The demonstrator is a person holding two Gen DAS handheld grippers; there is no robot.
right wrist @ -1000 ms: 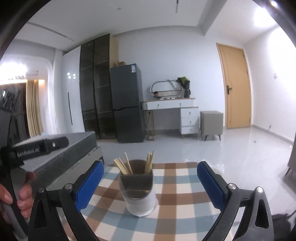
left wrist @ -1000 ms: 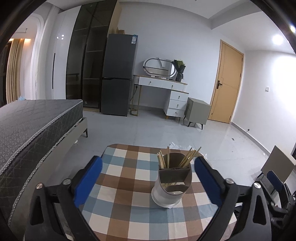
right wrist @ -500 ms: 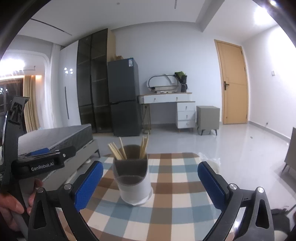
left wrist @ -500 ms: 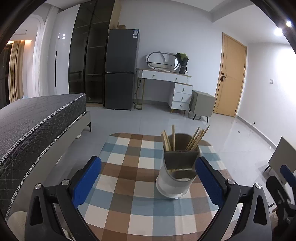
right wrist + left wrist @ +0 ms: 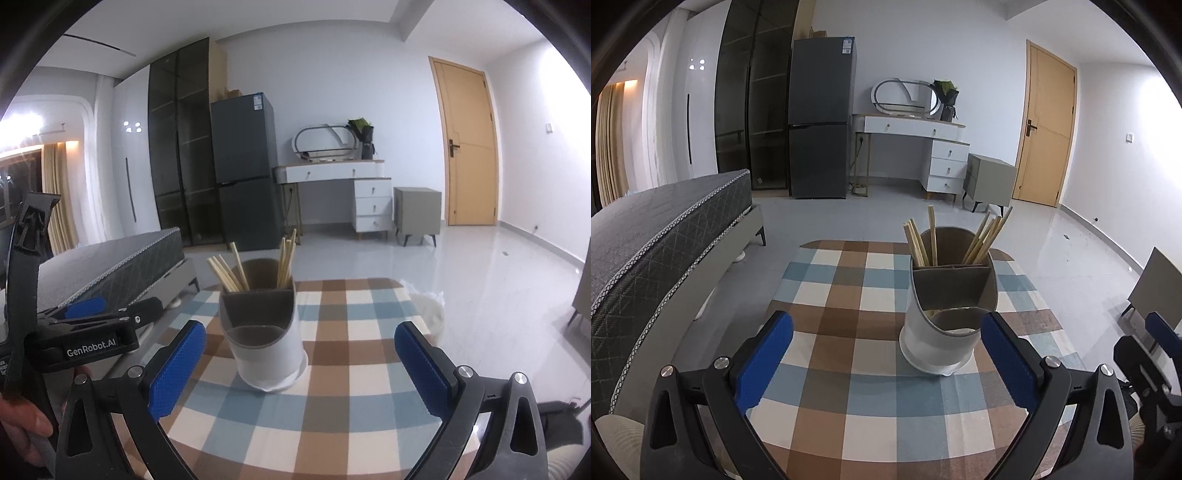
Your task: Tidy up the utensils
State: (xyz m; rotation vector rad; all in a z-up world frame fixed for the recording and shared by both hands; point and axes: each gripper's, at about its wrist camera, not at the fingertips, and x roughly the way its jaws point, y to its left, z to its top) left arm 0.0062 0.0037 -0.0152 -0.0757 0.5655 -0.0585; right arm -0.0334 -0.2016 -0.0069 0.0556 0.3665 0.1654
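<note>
A white utensil holder (image 5: pixel 947 314) with grey inner compartments stands upright on the checked tablecloth (image 5: pixel 849 354). Several wooden chopsticks (image 5: pixel 982 240) stick out of its two back compartments; the front compartment looks empty. The holder also shows in the right wrist view (image 5: pixel 264 332) with its chopsticks (image 5: pixel 236 275). My left gripper (image 5: pixel 886 354) is open and empty, just short of the holder. My right gripper (image 5: pixel 299 365) is open and empty, also in front of the holder. The left gripper's body shows at the left of the right wrist view (image 5: pixel 85 332).
A grey bed (image 5: pixel 653 236) stands left of the small table. A dark fridge (image 5: pixel 820 118), a white dresser (image 5: pixel 923 147) and a wooden door (image 5: pixel 1045 125) stand at the far wall. A chair back (image 5: pixel 1156 288) is at the right.
Both grippers have moved closer to the holder and tilted up a little, so it looks larger. Both stay open and empty.
</note>
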